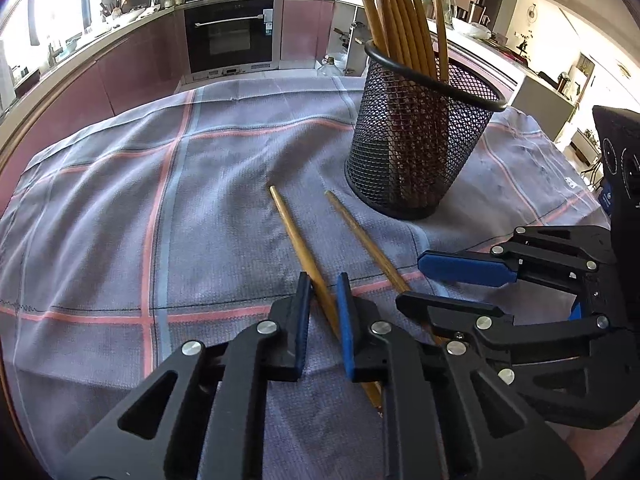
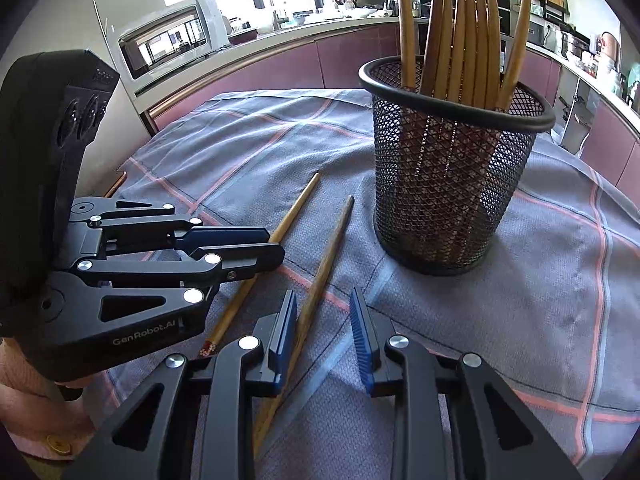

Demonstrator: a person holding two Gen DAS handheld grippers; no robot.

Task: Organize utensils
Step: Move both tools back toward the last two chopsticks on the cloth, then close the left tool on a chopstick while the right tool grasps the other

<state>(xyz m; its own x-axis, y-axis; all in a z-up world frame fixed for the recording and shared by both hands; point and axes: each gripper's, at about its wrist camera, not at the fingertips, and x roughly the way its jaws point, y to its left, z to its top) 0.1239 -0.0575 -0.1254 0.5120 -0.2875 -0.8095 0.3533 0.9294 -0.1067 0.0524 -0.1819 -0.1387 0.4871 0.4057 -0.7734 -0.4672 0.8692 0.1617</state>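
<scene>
the left gripper [image 1: 324,284] is closing narrowly around one brown wooden chopstick [image 1: 298,240] lying on the grey checked cloth [image 1: 120,200]. the right gripper [image 2: 324,304] is straddling the second wooden chopstick [image 2: 328,256], jaws apart, beside the black mesh cup [image 2: 448,184] holding more chopsticks.

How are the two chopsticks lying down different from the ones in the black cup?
The loose chopsticks lie flat on the cloth; the cup chopsticks stand up, leaning on the rim. There are only two loose chopsticks, while the mesh cup holds more. Both sets are thin brown sticks.
</scene>
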